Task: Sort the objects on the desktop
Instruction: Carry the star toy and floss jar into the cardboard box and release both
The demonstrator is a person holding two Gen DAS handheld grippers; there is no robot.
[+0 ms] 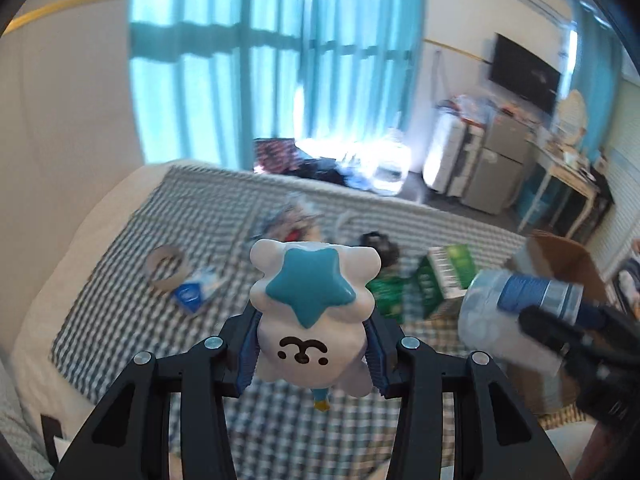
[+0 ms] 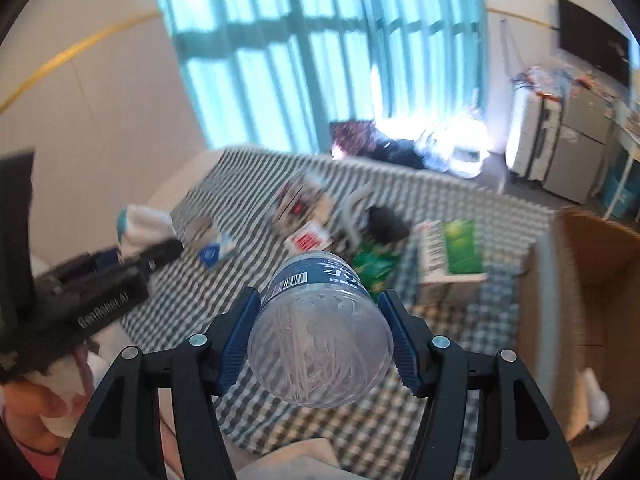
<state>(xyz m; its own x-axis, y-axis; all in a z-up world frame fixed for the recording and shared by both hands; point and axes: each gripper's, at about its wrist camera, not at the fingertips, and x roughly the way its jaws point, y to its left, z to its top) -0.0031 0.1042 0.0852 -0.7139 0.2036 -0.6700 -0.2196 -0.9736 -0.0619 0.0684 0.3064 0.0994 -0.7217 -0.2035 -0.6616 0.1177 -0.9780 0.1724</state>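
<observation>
Above checkered bedding (image 2: 328,432), right tool (image 2: 320,344) grips bottle (image 2: 320,344), base toward camera; left tool (image 1: 310,356) clamps toy (image 1: 312,312).

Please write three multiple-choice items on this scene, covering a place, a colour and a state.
1. Where is the cardboard box?
A. at the right edge of the checked cloth
B. on the windowsill
C. under the television

2. What colour is the star on the white toy?
A. red
B. teal
C. yellow

3. How is the clear bottle in the right gripper?
A. standing on the cloth
B. lying in the box
C. gripped between the pads, base toward the camera

Answers: 1 A, it stands beside the cloth's right edge; 2 B, the star is teal; 3 C, the pads flank it.
</observation>
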